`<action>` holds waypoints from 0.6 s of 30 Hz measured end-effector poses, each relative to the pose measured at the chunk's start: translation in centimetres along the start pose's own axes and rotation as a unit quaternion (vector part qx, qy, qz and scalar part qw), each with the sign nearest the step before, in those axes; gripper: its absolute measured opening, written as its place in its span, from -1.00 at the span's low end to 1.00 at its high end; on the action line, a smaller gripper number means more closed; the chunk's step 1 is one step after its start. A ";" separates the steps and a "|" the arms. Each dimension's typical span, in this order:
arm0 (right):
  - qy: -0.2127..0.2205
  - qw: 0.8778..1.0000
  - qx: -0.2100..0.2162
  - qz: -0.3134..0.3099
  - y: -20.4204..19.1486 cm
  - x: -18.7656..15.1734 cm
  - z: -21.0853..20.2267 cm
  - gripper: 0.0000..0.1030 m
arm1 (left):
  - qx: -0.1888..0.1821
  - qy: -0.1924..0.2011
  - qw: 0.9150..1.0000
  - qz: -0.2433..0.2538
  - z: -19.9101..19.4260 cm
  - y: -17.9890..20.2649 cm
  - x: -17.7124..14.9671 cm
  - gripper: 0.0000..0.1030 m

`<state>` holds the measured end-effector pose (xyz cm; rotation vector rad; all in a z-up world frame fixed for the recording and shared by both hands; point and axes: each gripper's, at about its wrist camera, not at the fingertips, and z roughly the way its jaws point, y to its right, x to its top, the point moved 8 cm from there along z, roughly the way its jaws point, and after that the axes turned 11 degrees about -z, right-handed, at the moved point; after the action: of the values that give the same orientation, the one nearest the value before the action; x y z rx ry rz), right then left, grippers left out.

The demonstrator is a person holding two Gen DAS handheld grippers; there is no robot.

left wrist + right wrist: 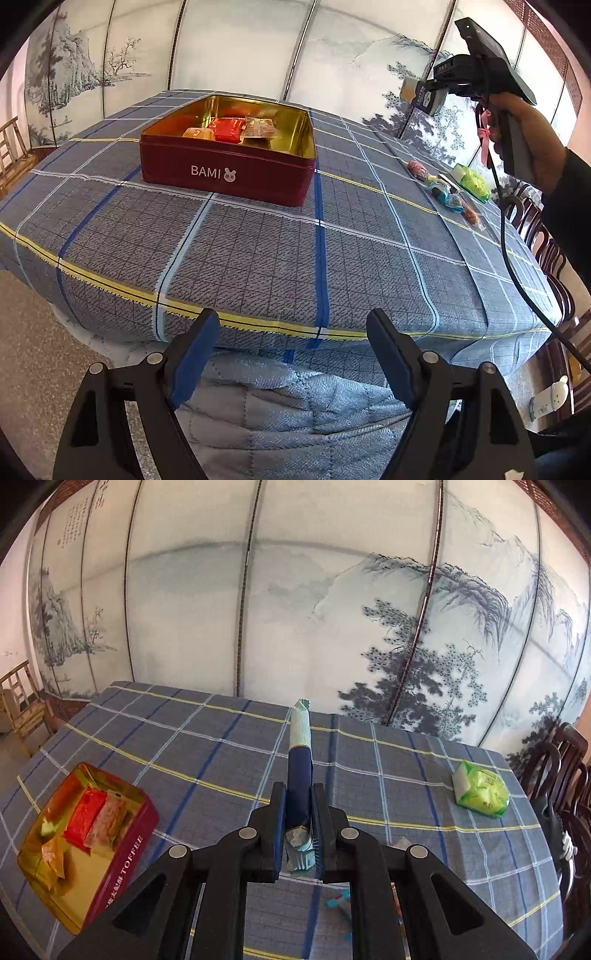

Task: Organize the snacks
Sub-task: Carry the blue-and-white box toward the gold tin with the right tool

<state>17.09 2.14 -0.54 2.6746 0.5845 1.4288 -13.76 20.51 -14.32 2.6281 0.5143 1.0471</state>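
Four wrapped snacks lie inside the red tin (229, 173), which stands open near the far left corner of the worktop (258, 251): a red packet (227, 130), an orange one (199, 133), a clear pinkish one (258, 127) and a brownish one beside it, all bunched toward one end of the gold interior. In my right wrist view the same tin (125, 853) sits at the left edge, "TOFFEE" on its side.

My right gripper (299, 812) has its jaws closed on a long snack bar (300, 768), navy in the middle and pale mint at both ends, held in the air above the worktop and pointing away from me. My left gripper (293, 332) hovers past the near edge, jaws wide apart and holding nothing.

Toward the right edge rest a green packet (480, 788) and, nearer me, a short row of small candies (443, 188). A blue plaid cloth with yellow and white lines covers the worktop. Behind it stands a folding screen (332, 609) painted with misty mountains and pines; dark wooden chairs (565, 768) line the right side, and a light wooden chair (22, 701) sits far left.
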 end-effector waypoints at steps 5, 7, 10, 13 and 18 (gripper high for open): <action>0.001 1.000 0.014 -0.009 -2.9 1.0 0.3 -0.73 | 0.003 0.004 1.000 -0.006 -0.2 -0.9 -0.1 0.51; 0.001 1.000 0.021 -0.010 -4.0 1.3 0.4 -0.73 | 0.002 0.004 1.000 -0.008 -0.2 -1.0 -0.1 0.51; 0.001 0.999 0.032 -0.016 -5.9 1.7 0.5 -0.73 | 0.002 0.006 1.000 -0.009 -0.4 -1.2 -0.1 0.51; 0.001 0.999 0.040 -0.024 -7.7 2.1 0.6 -0.73 | 0.004 0.009 1.000 -0.010 -0.6 -1.6 -0.2 0.51; -0.002 0.998 0.057 -0.038 -10.7 2.4 0.7 -0.73 | 0.008 0.011 1.000 -0.017 -1.0 -2.5 -0.2 0.51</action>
<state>15.60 12.99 -1.45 2.7061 0.7818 1.4117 -15.13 22.75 -14.70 2.6146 0.5713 1.0665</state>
